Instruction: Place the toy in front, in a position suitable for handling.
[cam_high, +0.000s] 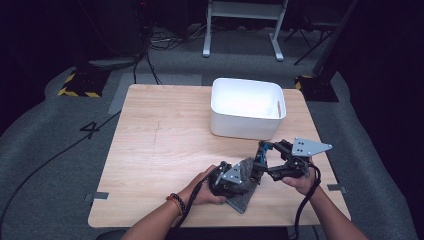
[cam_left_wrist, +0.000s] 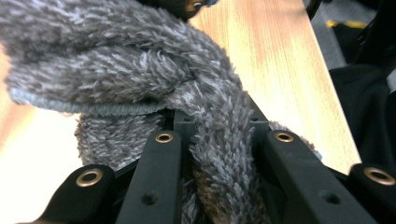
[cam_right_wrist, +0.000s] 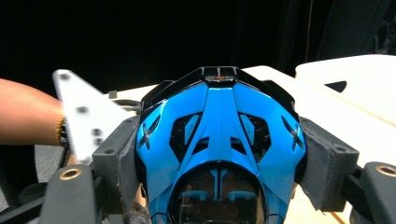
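A fluffy grey cloth (cam_left_wrist: 140, 70) is bunched between the two black jaws of my left gripper (cam_left_wrist: 223, 140), which is shut on a fold of it. In the high view the cloth (cam_high: 245, 195) trails onto the table near the front edge, with the left gripper (cam_high: 239, 175) on top of it. My right gripper (cam_right_wrist: 222, 154) is shut on a blue and black toy car (cam_right_wrist: 219, 116), its padded jaws pressing both flanks. In the high view the right gripper (cam_high: 263, 156) holds the car (cam_high: 265, 148) just right of the cloth, close against it.
A white bin (cam_high: 247, 107) stands at the back right of the wooden table (cam_high: 160, 150). The table's right edge lies close to the right hand. Cables trail from both grippers toward the person.
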